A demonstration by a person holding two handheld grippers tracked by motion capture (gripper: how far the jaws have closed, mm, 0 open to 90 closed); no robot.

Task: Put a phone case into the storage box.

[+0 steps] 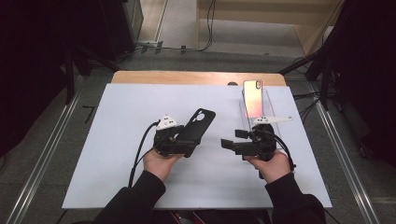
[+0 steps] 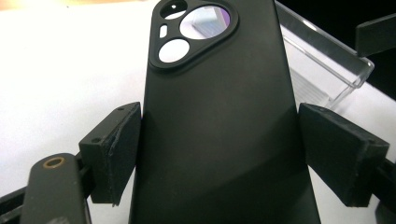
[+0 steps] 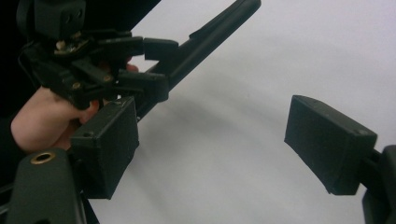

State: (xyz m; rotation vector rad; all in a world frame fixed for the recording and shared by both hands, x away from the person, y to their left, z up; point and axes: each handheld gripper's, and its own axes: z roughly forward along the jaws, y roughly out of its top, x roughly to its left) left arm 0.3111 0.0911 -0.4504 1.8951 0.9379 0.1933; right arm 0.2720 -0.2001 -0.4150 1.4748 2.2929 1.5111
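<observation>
I hold the black phone case (image 2: pixel 219 121) across its width in my left gripper (image 1: pixel 181 145), camera cut-out away from me, so its open side can meet the phone (image 1: pixel 252 98) leaning in the clear stand (image 1: pixel 273 108) beyond it to the right. My right gripper (image 1: pixel 229 143), jaws wide and empty, points at the case, ready to steady it

White table mat (image 1: pixel 116 140) with a clear stand (image 1: pixel 275 109) at upper right.
A pinkish phone (image 1: pixel 252 98) leans upright in the stand (screen glowing); cables (image 1: pixel 308 105) trail right of it.
</observation>
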